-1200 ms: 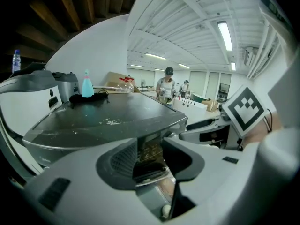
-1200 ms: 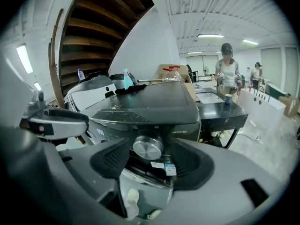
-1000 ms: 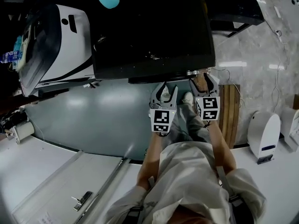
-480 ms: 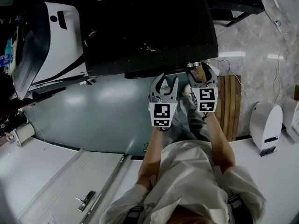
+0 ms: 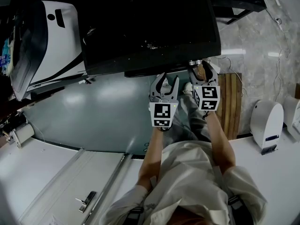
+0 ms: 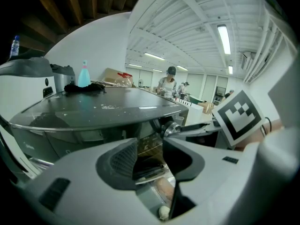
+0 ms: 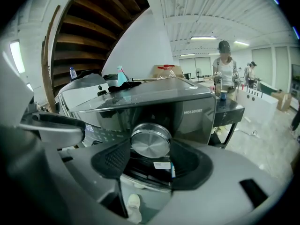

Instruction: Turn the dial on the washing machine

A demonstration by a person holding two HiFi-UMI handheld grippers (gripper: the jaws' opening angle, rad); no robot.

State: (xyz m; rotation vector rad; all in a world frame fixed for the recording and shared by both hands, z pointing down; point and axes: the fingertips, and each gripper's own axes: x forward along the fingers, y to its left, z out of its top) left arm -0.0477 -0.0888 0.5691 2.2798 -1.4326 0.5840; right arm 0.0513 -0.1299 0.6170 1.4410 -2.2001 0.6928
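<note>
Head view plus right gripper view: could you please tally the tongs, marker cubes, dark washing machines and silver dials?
Tongs: 2, left tongs and right tongs
Marker cubes: 2
Dark washing machine: 1
Silver dial: 1
Total: 6

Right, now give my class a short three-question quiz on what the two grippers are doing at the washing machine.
1. Which gripper has the dial between its jaws? A left, B right, C neither.
2. True or false: the left gripper has its jaws shut.
3. What colour is the dial's face?
Key: 1 B: the right gripper has just been closing its jaws, and they grip the dial. 2 False: apart and empty. 3 Silver.
</note>
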